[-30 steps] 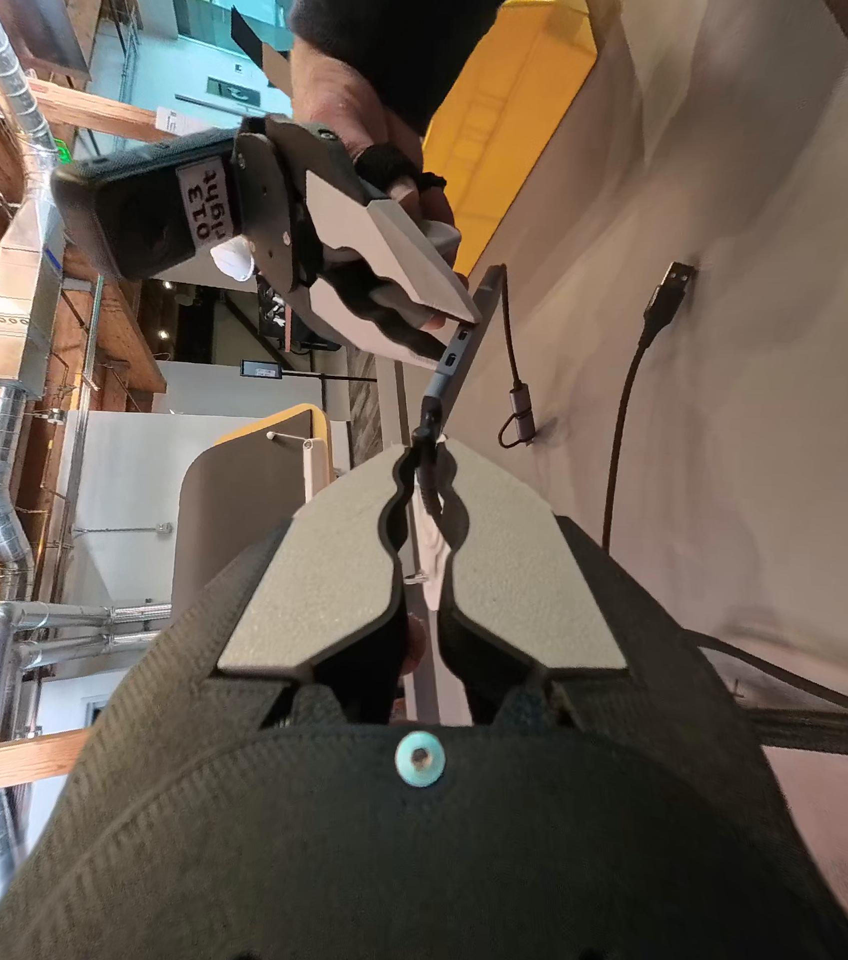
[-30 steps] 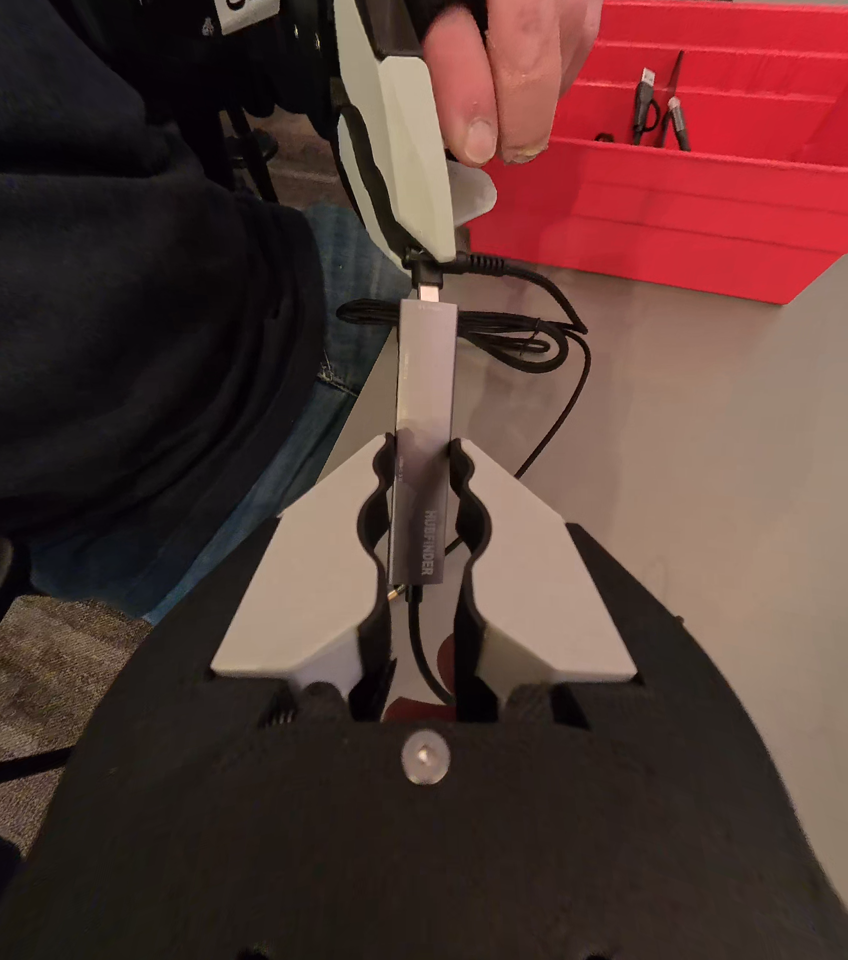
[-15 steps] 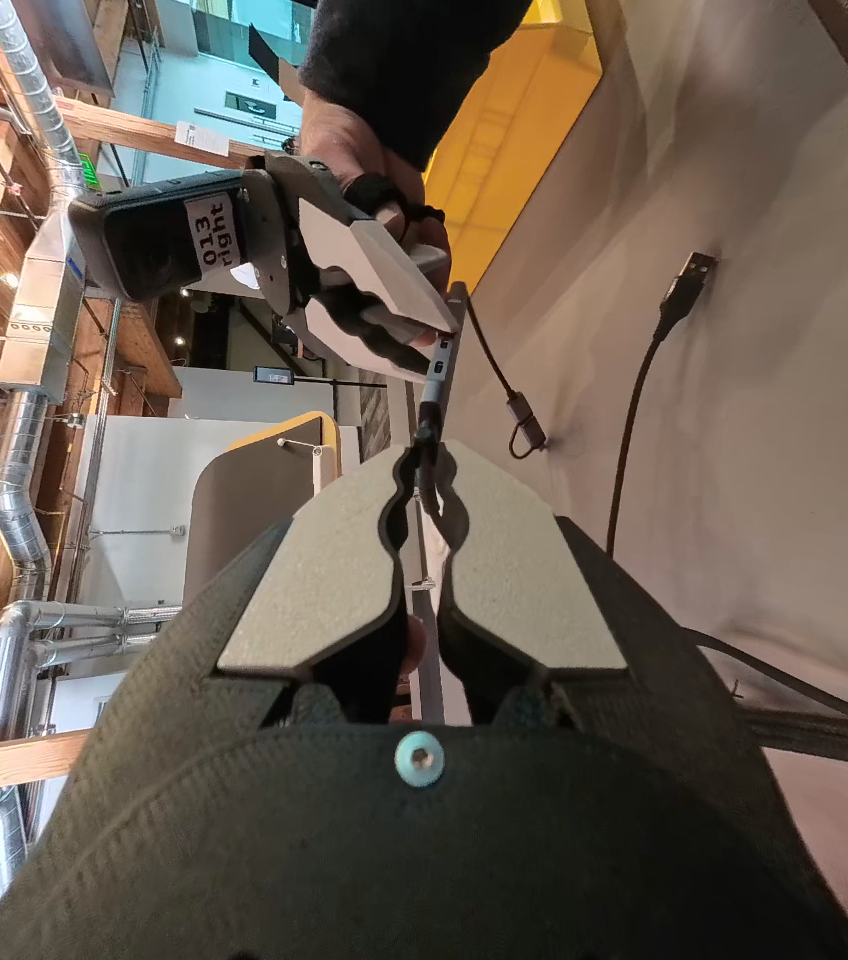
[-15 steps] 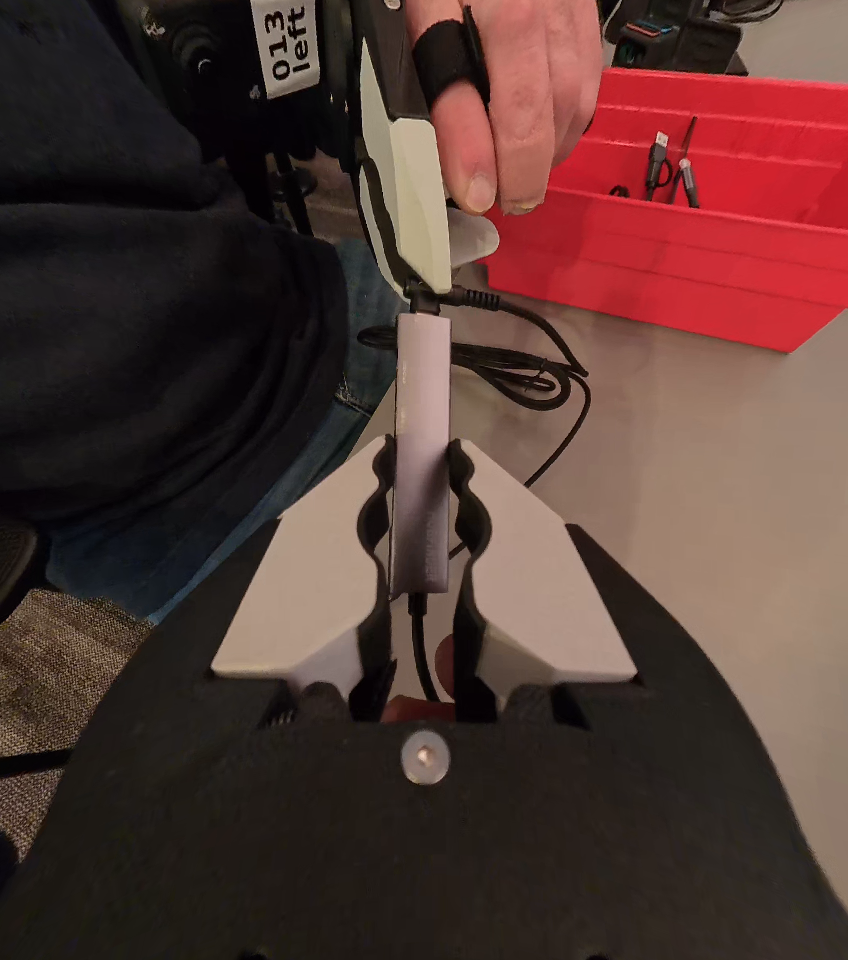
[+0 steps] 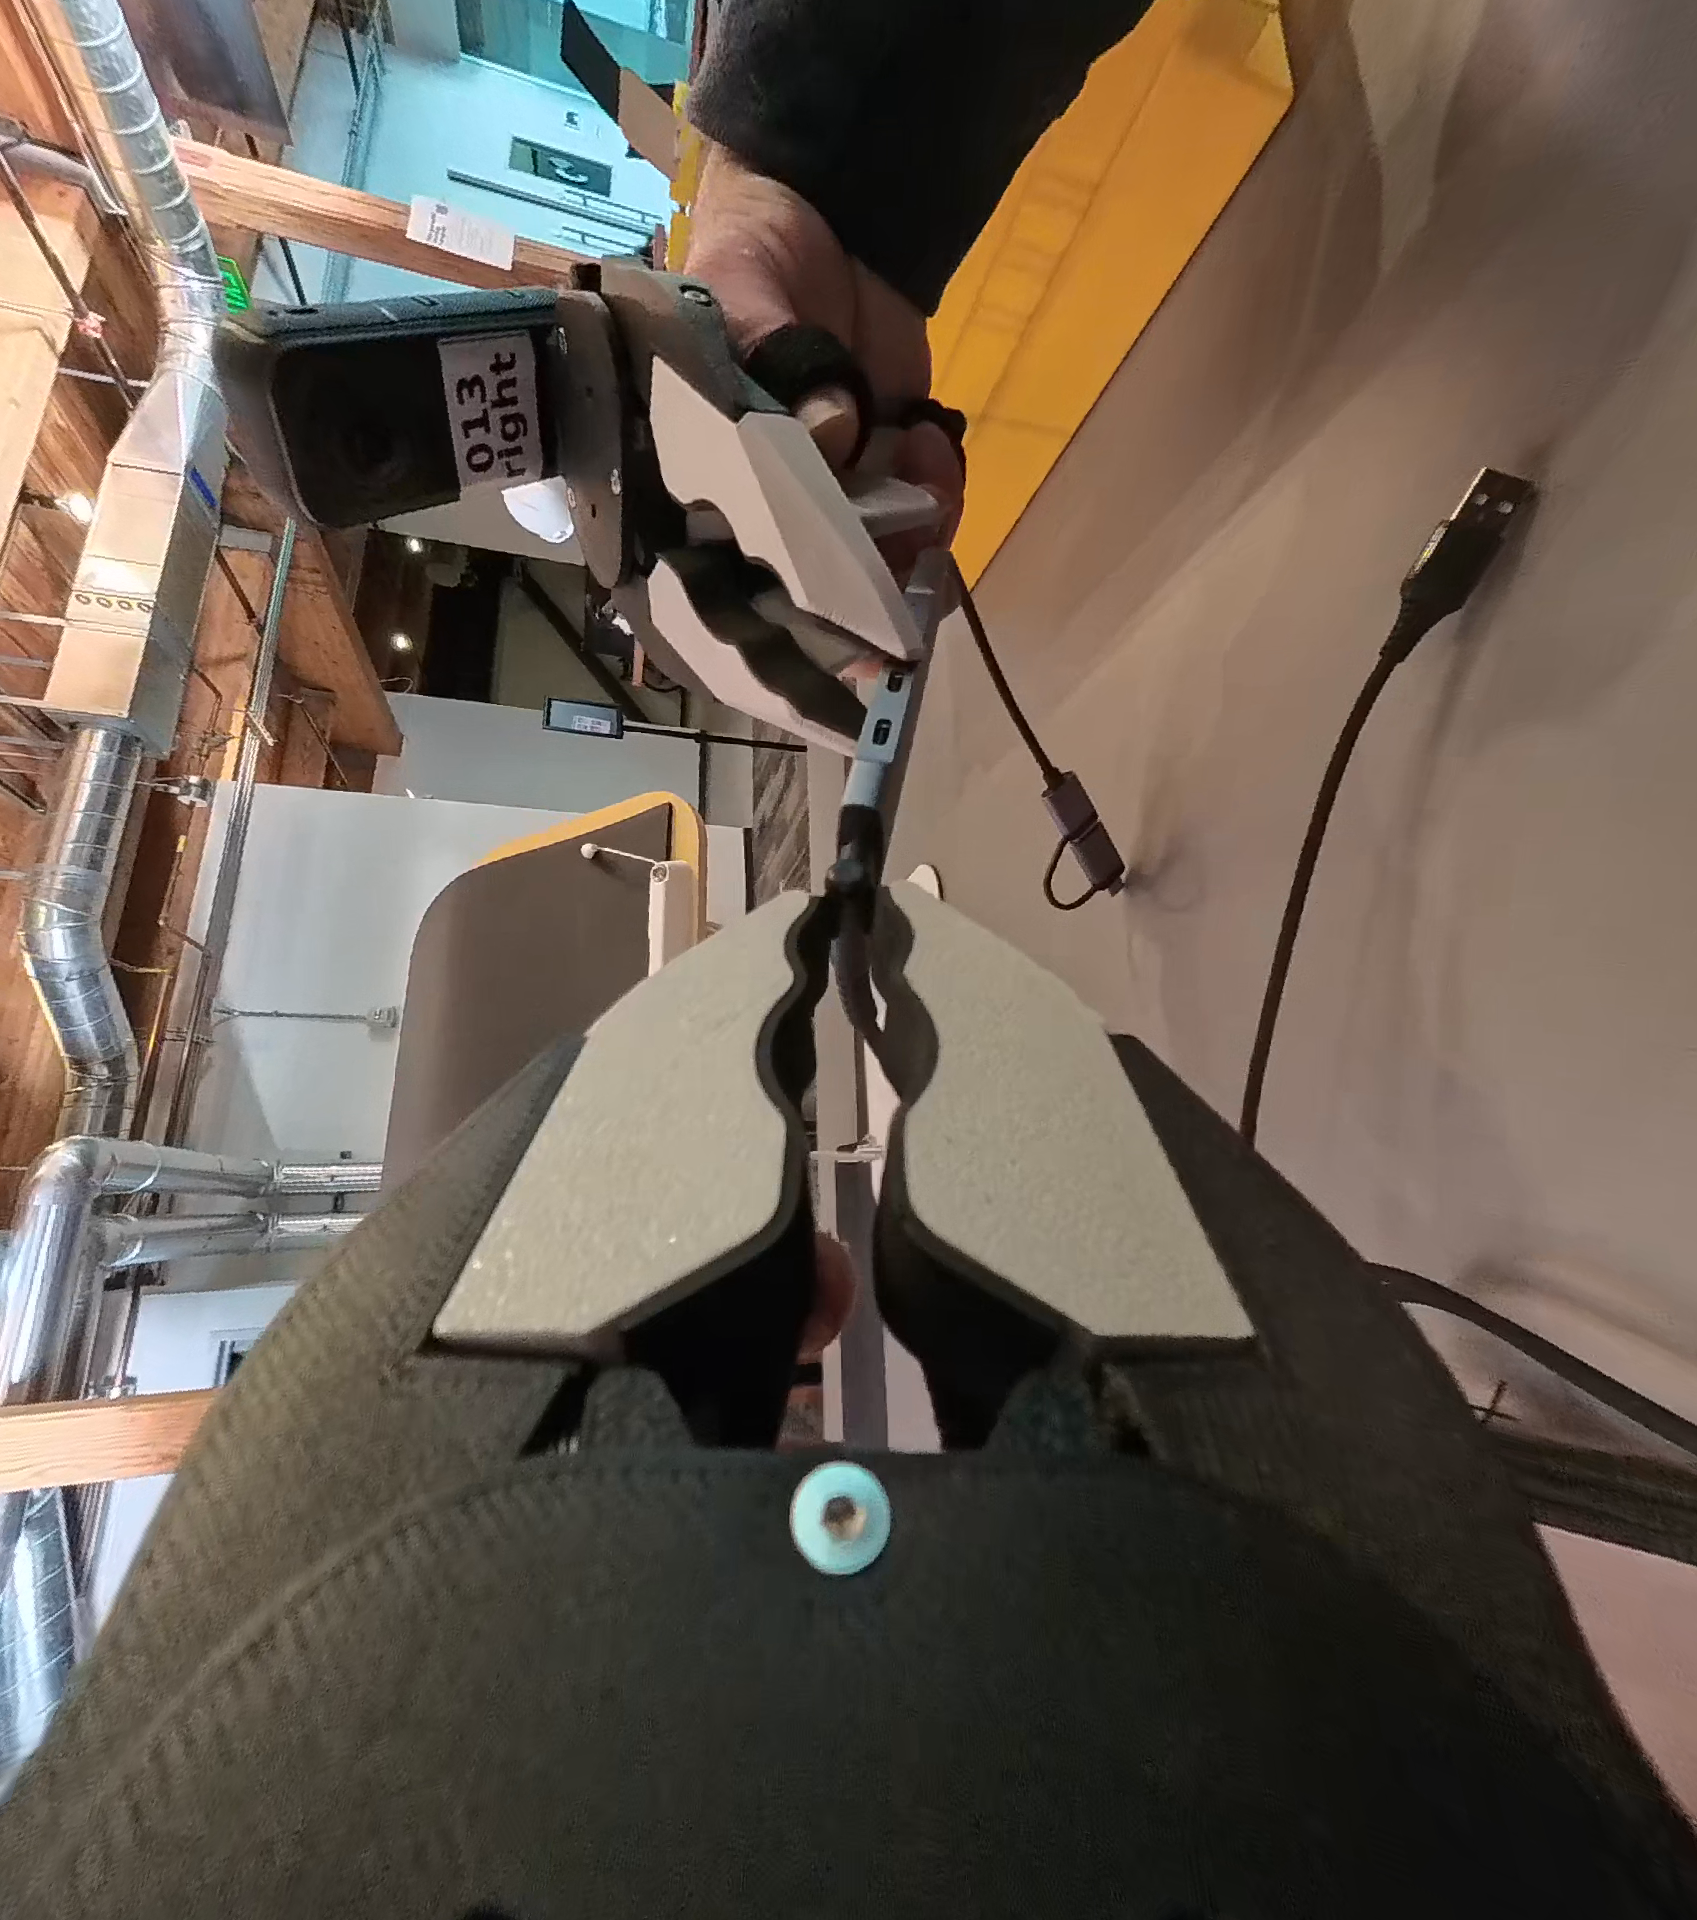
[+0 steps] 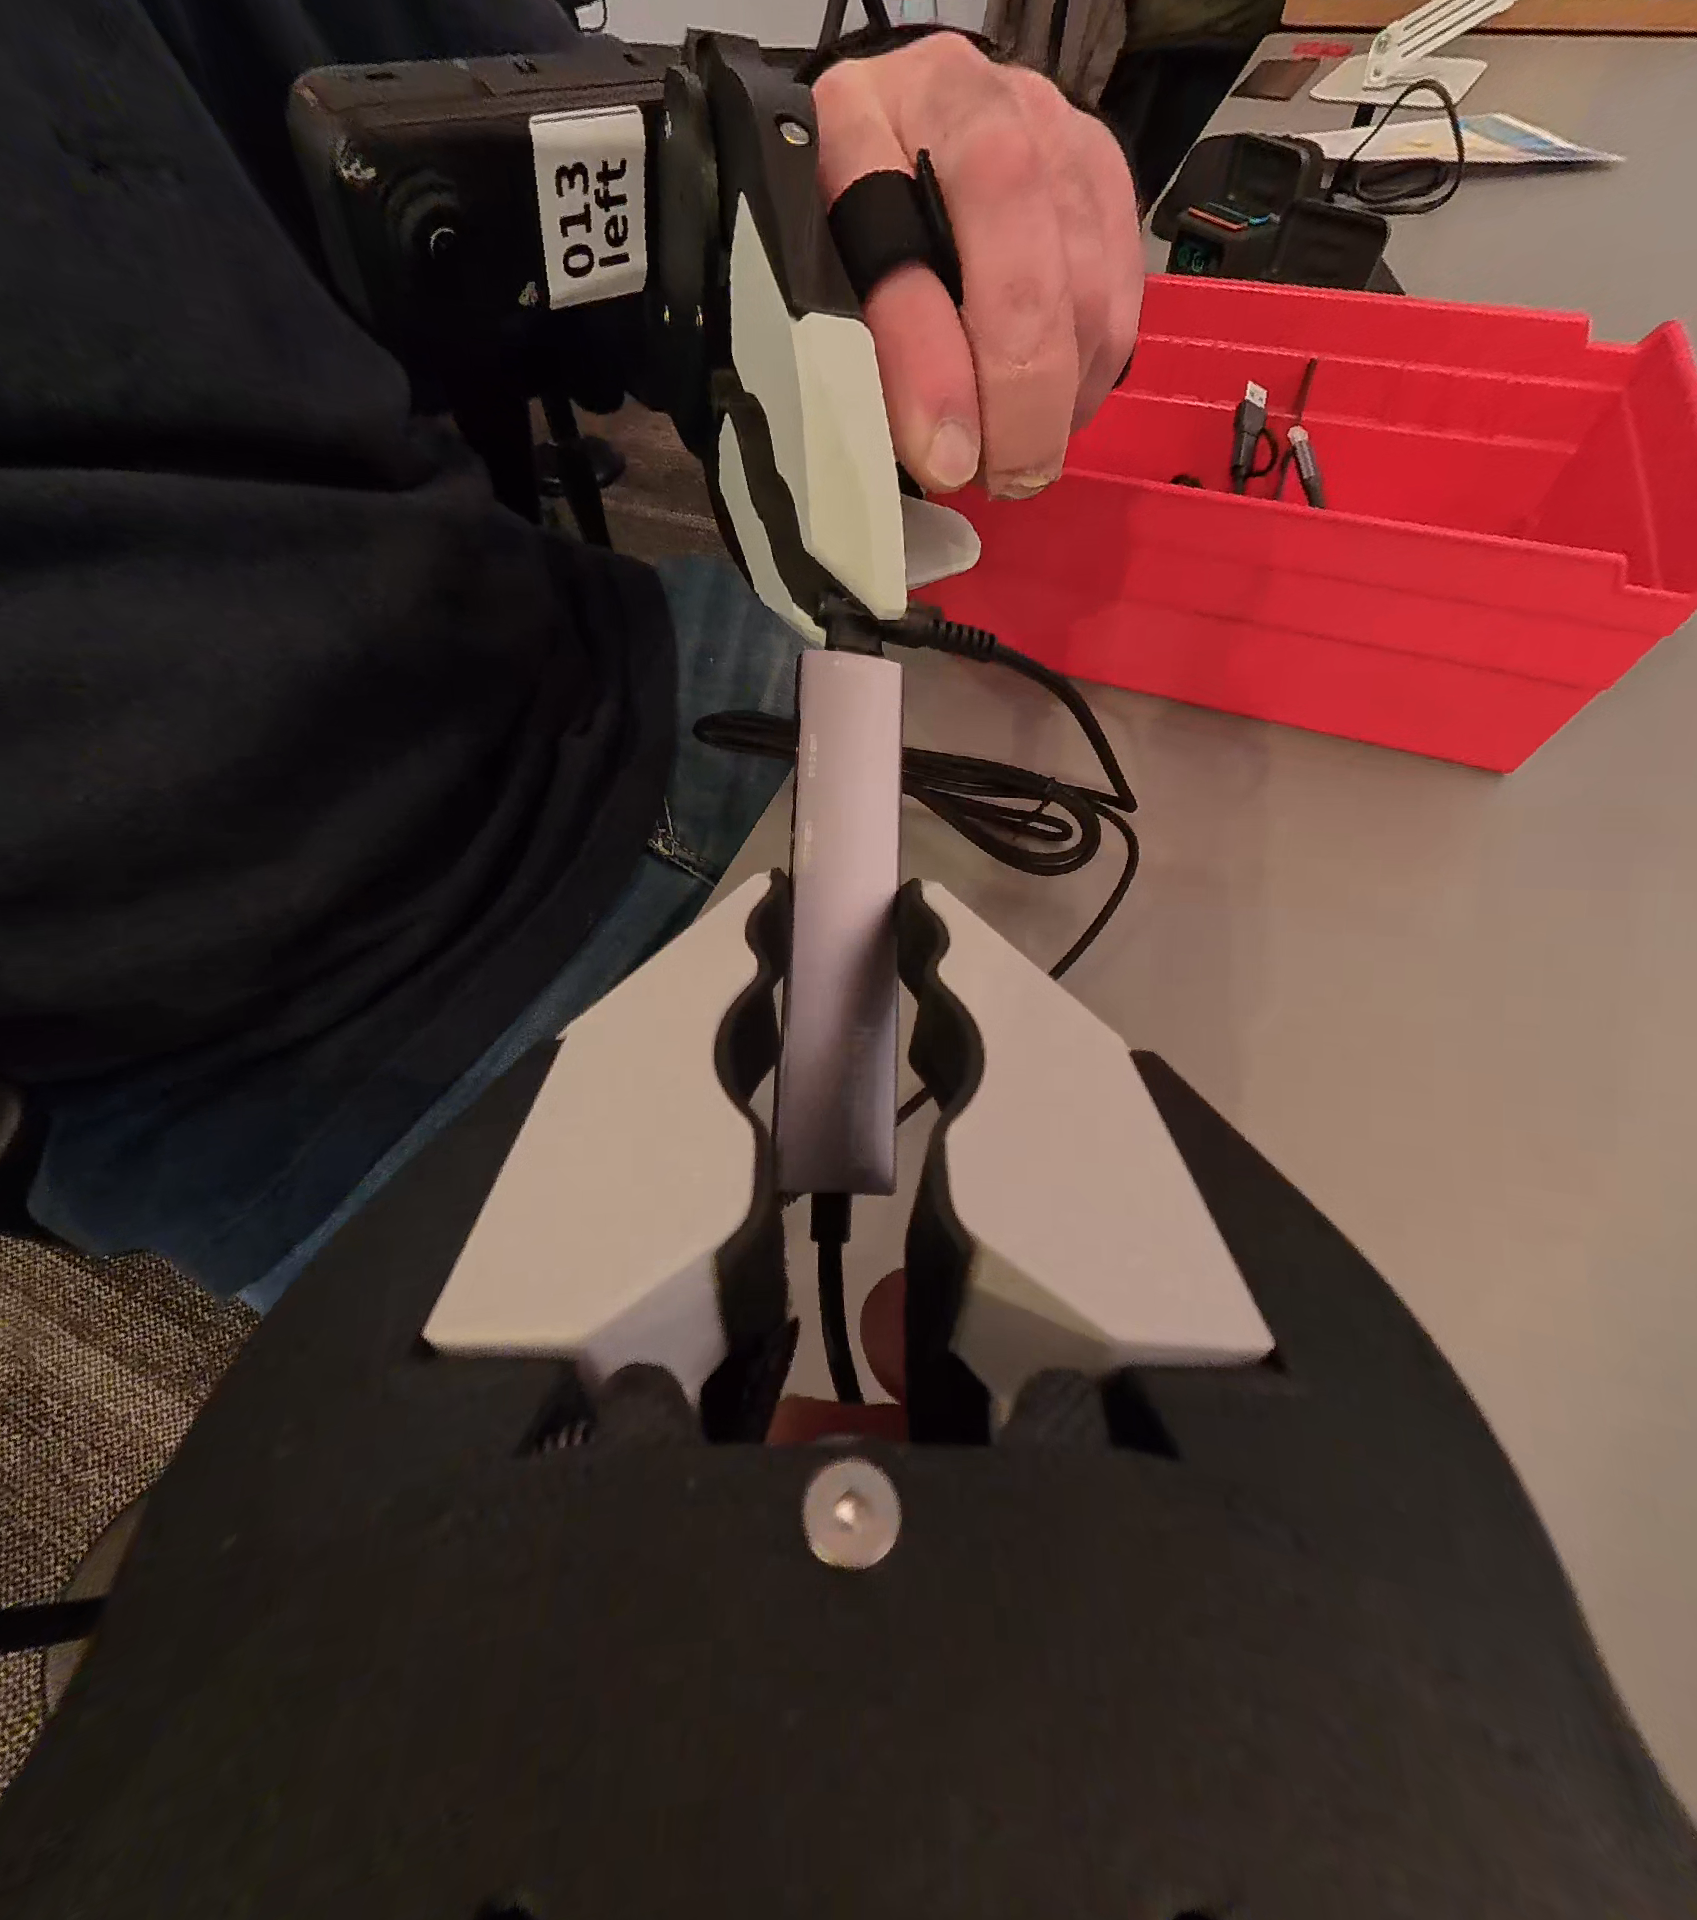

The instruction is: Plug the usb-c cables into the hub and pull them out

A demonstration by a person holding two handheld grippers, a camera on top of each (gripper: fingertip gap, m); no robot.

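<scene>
Black cable [image 5: 849, 971] sits pinched between my left gripper [image 5: 849, 914] jaws, just behind its plug [image 5: 849, 868], so I can steer the tip; the plug meets the end of the hub [image 5: 888, 717], which my right gripper [image 5: 885, 665] grips from the far side, both lifted off the table [image 5: 1446, 935]. On the table beyond lie the hub's own lead, ending in an adapter [image 5: 1083, 847], and a spare cable with a flat plug [image 5: 1467, 540], well apart from each other. From the right wrist, grey metal runs straight ahead: my right gripper [image 6: 842, 904] is clenched on the hub [image 6: 844, 914], holding its lower half so the far port stays free. The left gripper [image 6: 839, 608] presses the angled plug [image 6: 854, 632] onto that far end; I judge it seated or nearly so, as no bare tip shows. The cable [image 6: 1031, 821] droops in loops near the table's near edge. A red bin [image 6: 1343, 623] with more cables stands farther back.
</scene>
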